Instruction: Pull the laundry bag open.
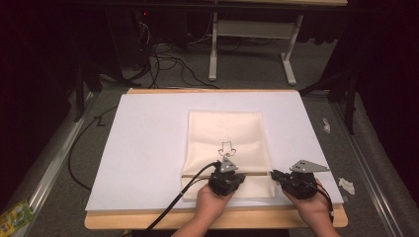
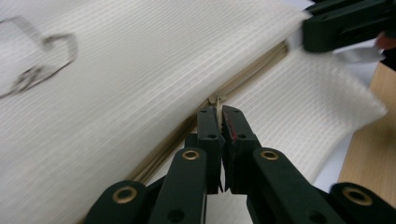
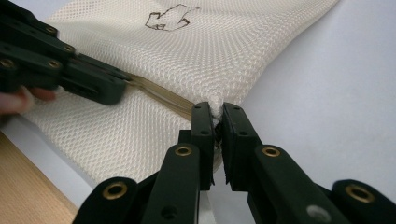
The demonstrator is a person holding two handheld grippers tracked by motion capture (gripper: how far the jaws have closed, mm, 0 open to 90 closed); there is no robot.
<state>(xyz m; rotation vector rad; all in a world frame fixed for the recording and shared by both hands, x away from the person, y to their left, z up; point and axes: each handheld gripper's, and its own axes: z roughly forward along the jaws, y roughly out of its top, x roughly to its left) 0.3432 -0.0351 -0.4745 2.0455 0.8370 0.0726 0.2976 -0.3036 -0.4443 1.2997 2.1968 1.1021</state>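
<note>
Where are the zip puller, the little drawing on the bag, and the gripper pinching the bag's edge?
zip puller [image 2: 215, 103], left gripper view, its tip above the jaws.
drawing [image 1: 227, 147], high view, middle of the outline.
right gripper [image 3: 218, 112], right gripper view, between its tips at the bag's edge.

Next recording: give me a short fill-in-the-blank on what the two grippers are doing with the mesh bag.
1. The left gripper is shut on the bag's zipper ____.
2. The right gripper pinches the ____ of the cream mesh bag at the zipper's end.
3. The mesh bag lies on a ____ sheet that covers the wooden table.
4. An outline drawn in dark line sits on the bag, on the side of the zipper ____ from the person.

Missing words: pull; edge; white; away
</note>
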